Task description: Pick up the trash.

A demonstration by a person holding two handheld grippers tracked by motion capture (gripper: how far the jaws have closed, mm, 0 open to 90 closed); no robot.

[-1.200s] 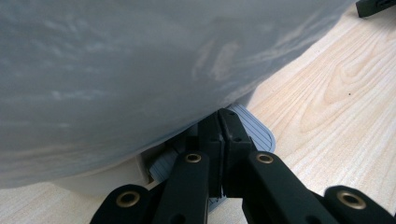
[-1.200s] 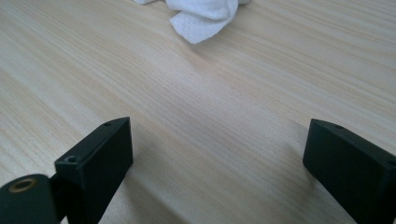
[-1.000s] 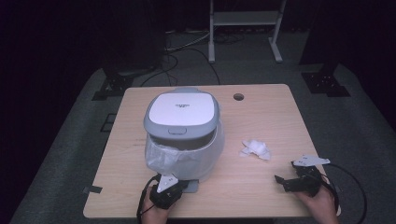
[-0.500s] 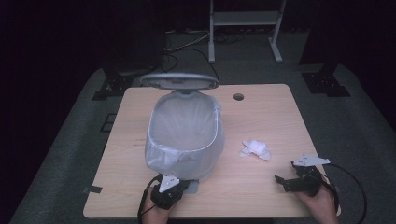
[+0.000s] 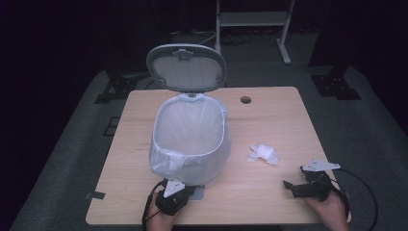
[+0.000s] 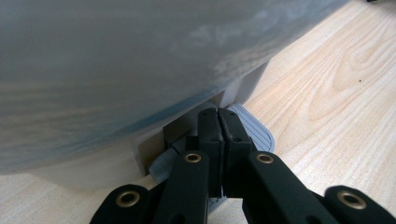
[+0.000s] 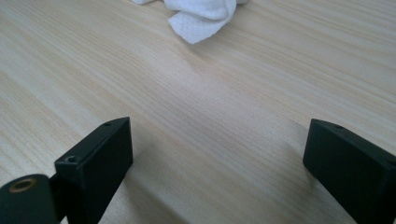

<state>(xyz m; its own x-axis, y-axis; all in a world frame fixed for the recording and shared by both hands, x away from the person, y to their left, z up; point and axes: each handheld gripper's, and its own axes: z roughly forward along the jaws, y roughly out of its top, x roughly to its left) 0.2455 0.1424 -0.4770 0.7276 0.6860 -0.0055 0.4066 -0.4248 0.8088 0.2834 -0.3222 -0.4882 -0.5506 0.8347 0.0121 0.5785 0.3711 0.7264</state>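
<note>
With the lid [image 5: 186,67] standing up at the far side of the bin [image 5: 190,144], we're pressing the left claw [image 5: 179,189] down on the grey pedal [image 6: 250,128] at the bin's near base; in the left gripper view its jaws are clenched flat together with nothing between them, tips sitting on the ribbed pedal right under the bin wall [image 6: 140,70]. The bin is sitting left of centre on the wooden surface [image 5: 269,115], lined with a thin white bag [image 5: 168,163] that's folding over the rim and hanging down the outside. The open mouth is facing up and we're seeing only liner inside; the bottom is too washed out to tell more.

We're holding the right claw [image 5: 290,186] low at the near right corner of the surface, well apart from the bin, the hand [image 5: 329,204] behind it and the cable trailing off to the right. It's released: in the right gripper view the two jaws are standing wide apart over bare wood, gripping nothing, tips hovering close to the surface or resting on it, can't tell which.

The crumpled white tissue [image 5: 263,153] is lying on the surface between the bin and the right claw, just beside the bin's right flank without touching it. In the right gripper view it [image 7: 201,14] is sitting ahead of the jaws, a bit left of the gap's centre, near but clear of them
</note>
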